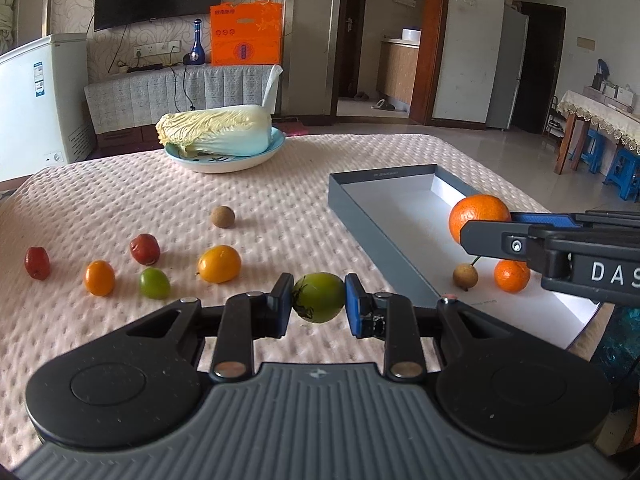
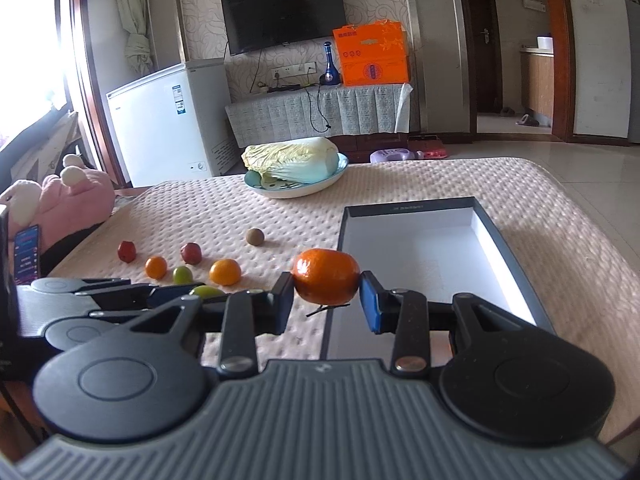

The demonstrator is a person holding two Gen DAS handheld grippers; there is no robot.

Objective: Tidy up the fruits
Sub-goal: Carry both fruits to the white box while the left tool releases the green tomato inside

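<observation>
Currently both fruits are riding in the air, mid-carry. I am pinching a green fruit (image 1: 319,297) in my left gripper (image 1: 319,300) above the bench (image 1: 120,200), short of the box; my right gripper (image 2: 326,294) is pinching an orange (image 2: 325,275) at the near left rim of the grey box (image 2: 508,248). Judgement: transport step, release pending. Next move calls for bringing each fruit over the white floor, lowering, then spreading the jaws. The box is already holding a small orange (image 1: 511,276) and a brown longan (image 1: 465,276) near its front end. Six more fruits are lying loose on the bench. Beyond them, a plate (image 1: 256,160) is carrying a cabbage (image 1: 216,130).
</observation>
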